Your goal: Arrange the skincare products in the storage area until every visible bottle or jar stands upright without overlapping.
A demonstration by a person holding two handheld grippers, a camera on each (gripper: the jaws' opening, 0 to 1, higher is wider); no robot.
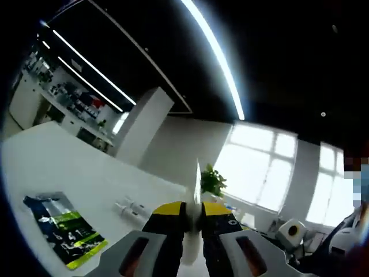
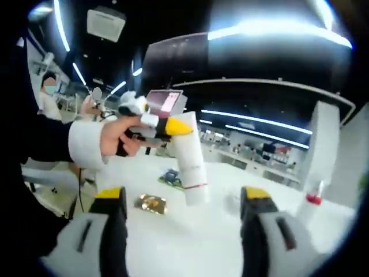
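A large room with a dark ceiling crossed by long strip lights, bright windows and white walls surrounds a white table (image 1: 69, 167) that fills the lower left of the left gripper view and the lower half of the right gripper view.

In the left gripper view, the left gripper (image 1: 194, 222) rises from the bottom centre, its yellow-tipped jaws pressed together on a white tube (image 1: 196, 190) whose thin flat edge sticks up between them. At lower left a green and dark sachet (image 1: 66, 231) lies flat on the table, and small white tubes (image 1: 131, 209) lie on their sides just left of the jaws. A green potted plant (image 1: 212, 182) stands behind, near the windows.

In the right gripper view, the right gripper (image 2: 183, 216) has its jaws spread wide at the bottom, with nothing between them. Above centre, a hand (image 2: 118, 135) in a white sleeve holds the left gripper (image 2: 173, 128), pinching the same white tube (image 2: 191, 164), which hangs downward over the table. A gold packet (image 2: 151, 203) lies at lower left, a dark packet (image 2: 170, 178) sits beyond it, and a slim bottle with a red collar (image 2: 311, 203) stands at right.
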